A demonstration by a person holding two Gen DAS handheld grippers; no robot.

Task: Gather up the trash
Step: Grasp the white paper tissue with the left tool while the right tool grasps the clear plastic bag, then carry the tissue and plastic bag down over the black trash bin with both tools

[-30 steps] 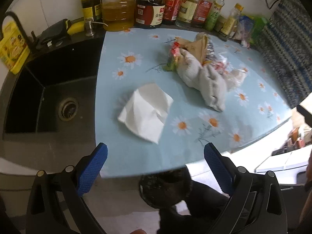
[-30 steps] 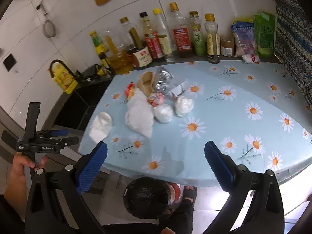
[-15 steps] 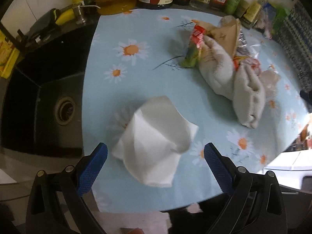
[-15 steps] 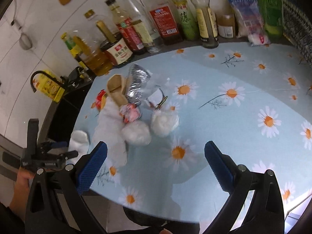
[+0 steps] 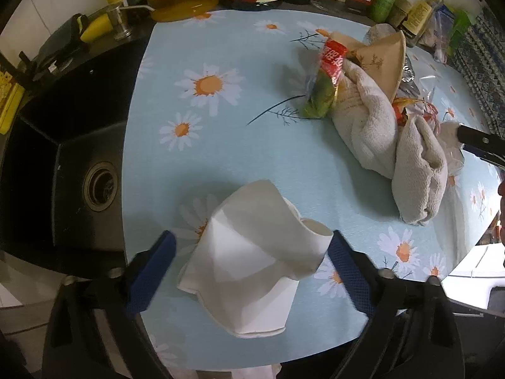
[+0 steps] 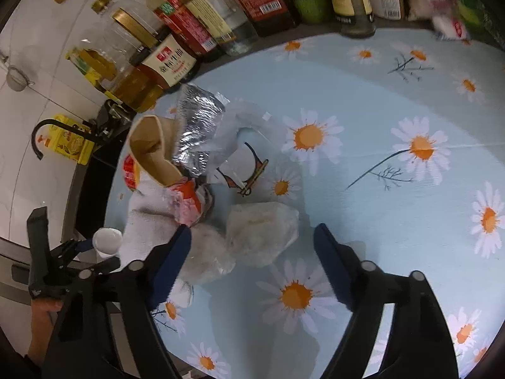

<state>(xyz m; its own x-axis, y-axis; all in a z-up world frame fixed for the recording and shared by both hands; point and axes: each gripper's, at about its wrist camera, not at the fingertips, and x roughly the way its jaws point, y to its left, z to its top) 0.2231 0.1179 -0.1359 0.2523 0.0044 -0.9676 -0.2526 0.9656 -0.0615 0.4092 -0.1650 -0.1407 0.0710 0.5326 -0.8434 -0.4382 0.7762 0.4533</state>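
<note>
A crumpled white paper napkin (image 5: 252,265) lies near the front edge of the blue daisy tablecloth (image 5: 227,145). My left gripper (image 5: 251,257) is open, with its blue pads on either side of the napkin. A pile of trash sits mid-table: a grey-white rag (image 5: 394,145), a red and green wrapper (image 5: 325,79), a brown paper piece (image 6: 151,148), a foil bag (image 6: 199,123) and two clear bags of crumpled white stuff (image 6: 262,230). My right gripper (image 6: 252,246) is open, its pads on either side of the nearer bag. The napkin also shows in the right wrist view (image 6: 107,240).
A black sink (image 5: 69,164) with a drain lies left of the cloth. Bottles of oil and sauce (image 6: 170,57) line the back wall. A yellow pack (image 6: 68,142) stands behind the tap. The table's front edge drops off just below both grippers.
Both grippers have moved forward and down toward the table. The left one now straddles the napkin; the right one has closed in on the clear bags. Nothing on the table has moved.
</note>
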